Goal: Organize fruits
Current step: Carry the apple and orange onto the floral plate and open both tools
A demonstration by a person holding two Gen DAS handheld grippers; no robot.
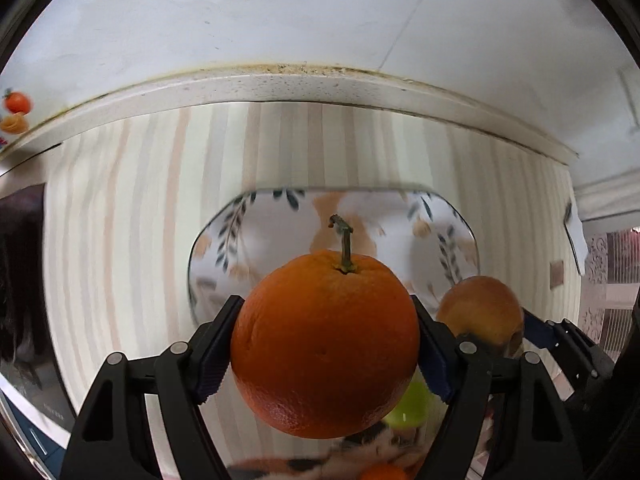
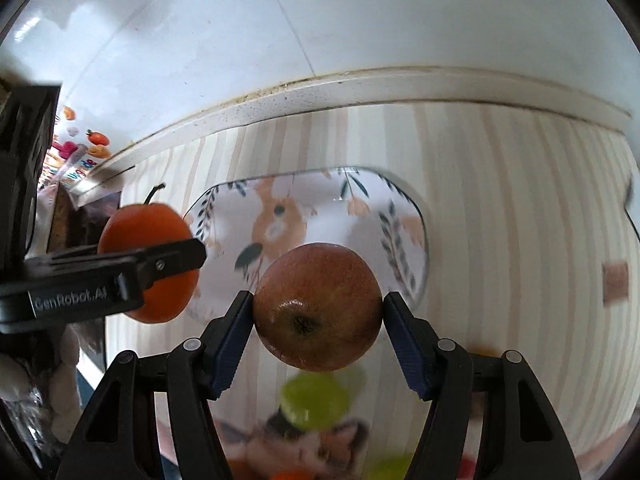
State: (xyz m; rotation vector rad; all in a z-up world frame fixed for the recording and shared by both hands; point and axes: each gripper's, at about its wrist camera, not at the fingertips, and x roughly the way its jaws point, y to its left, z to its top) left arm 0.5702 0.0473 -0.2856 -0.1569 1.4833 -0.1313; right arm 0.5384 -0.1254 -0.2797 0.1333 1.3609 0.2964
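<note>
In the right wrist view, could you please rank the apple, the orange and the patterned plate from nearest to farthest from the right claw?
1. Apple: clamped in the right claw.
2. Orange: to the left, held in the left claw.
3. Patterned plate: on the striped cloth beyond both fruits.

Glossy orange (image 1: 325, 344) with stem pointing up, clamped off the surface between blue pads. Reddish apple (image 2: 318, 307), calyx end facing the camera, likewise pinched aloft. Green fruit (image 2: 316, 400) blurred below, on the striped surface.
</note>
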